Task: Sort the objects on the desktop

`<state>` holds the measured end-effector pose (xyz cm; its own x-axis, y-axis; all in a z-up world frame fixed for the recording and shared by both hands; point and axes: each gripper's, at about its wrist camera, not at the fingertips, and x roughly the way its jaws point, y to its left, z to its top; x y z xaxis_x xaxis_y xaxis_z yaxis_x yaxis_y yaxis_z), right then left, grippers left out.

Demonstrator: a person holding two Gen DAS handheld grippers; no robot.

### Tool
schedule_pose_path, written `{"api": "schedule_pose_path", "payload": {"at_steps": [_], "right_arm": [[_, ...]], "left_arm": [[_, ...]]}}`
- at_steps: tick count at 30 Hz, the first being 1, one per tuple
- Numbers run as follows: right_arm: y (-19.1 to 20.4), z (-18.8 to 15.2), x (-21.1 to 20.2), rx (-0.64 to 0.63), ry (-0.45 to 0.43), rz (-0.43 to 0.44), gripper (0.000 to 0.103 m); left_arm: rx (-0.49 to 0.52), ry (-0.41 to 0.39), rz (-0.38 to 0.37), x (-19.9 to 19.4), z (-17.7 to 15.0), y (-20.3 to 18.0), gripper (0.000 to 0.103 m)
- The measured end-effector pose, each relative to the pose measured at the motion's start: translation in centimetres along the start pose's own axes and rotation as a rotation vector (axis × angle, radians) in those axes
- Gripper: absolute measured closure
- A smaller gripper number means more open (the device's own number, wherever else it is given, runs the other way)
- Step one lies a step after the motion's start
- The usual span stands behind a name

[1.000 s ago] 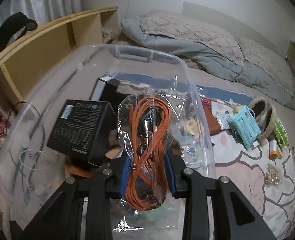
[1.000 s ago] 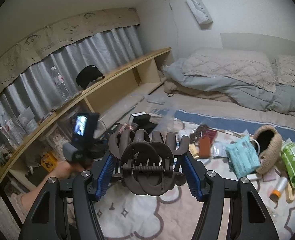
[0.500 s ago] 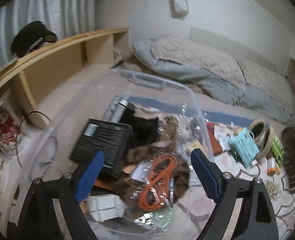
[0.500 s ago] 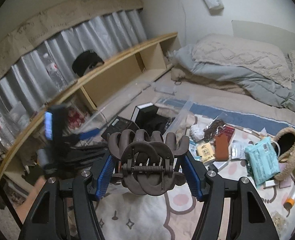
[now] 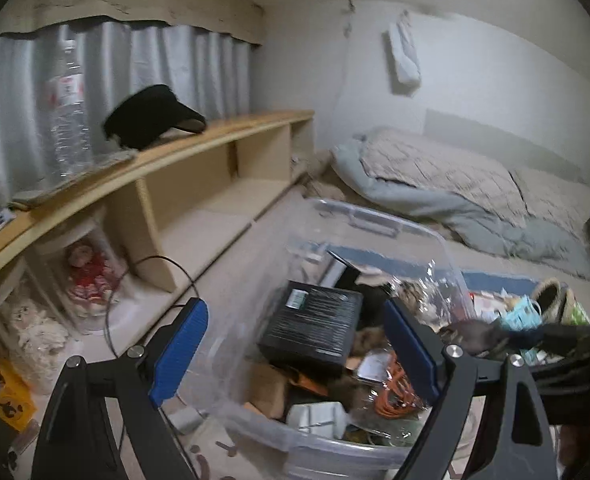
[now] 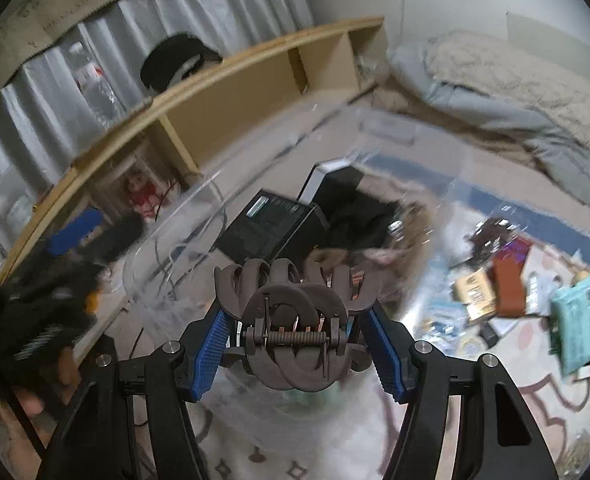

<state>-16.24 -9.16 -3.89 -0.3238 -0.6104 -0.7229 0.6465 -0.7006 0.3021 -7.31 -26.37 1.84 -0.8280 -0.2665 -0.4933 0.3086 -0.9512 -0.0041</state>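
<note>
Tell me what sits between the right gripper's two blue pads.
In the right wrist view, a brown plastic claw hair clip with a coiled spring sits between the right gripper's blue pads, clamped from both sides, above the clear plastic storage bin.

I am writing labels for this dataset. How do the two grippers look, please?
Both match: the left gripper and the right gripper have black angular arms with round silver screws, and the fingers carry bright blue ribbed pads. No cables or markings show.
</note>
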Motion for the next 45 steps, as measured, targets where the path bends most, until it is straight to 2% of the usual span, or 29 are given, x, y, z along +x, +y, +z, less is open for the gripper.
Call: {"api": "schedule_pose_path", "payload": {"at_steps": [5,10,18,22,23,25,31,33,35,37,40,45], "right_arm": [[1.0,0.5,3.5,0.092,0.070,0.044,0.038],[2.4,1.3,6.5,0.136,0.124,0.037,0.038],[4.9,1.5,10.1,0.159,0.176,0.045,0.038],[5.4,1.1,11.5,0.212,0.227,0.112,0.037],[5.6,1.0,11.8,0.218,0.242,0.127,0.036],[6.0,0.9,11.7,0.217,0.250,0.131,0.003],[5.7,1.3,8.7,0.189,0.167,0.142,0.003],[4.9,1.4,7.5,0.199,0.139,0.121,0.003],[4.3,1.5,6.8,0.176,0.111,0.080,0.011],[3.8,1.5,6.6,0.152,0.109,0.052,0.048],[2.6,0.9,6.5,0.158,0.125,0.080,0.061],[2.4,0.3,4.4,0.069,0.051,0.093,0.063]], "left_arm": [[-0.047,-0.049,0.032,-1.5,0.1,2.4,0.014],[-0.113,-0.036,0.008,-2.0,-0.1,4.8,0.014],[-0.180,-0.055,0.021,-2.7,-0.1,7.2,0.014],[-0.185,-0.052,0.018,-2.7,-0.2,7.3,0.014],[-0.185,-0.052,0.019,-2.7,-0.2,7.4,0.014],[-0.182,-0.053,0.018,-2.9,-0.3,7.4,0.014],[-0.165,-0.057,0.013,-3.0,-0.3,7.2,0.014],[-0.164,-0.058,0.010,-2.9,-0.2,7.0,0.014],[-0.162,-0.058,0.005,-3.0,-0.2,6.9,0.014],[-0.157,-0.057,0.003,-3.0,-0.3,6.7,0.014],[-0.151,-0.054,-0.004,-2.9,-0.3,6.3,0.014],[-0.129,-0.052,-0.008,-2.9,-0.2,5.2,0.014]]}}
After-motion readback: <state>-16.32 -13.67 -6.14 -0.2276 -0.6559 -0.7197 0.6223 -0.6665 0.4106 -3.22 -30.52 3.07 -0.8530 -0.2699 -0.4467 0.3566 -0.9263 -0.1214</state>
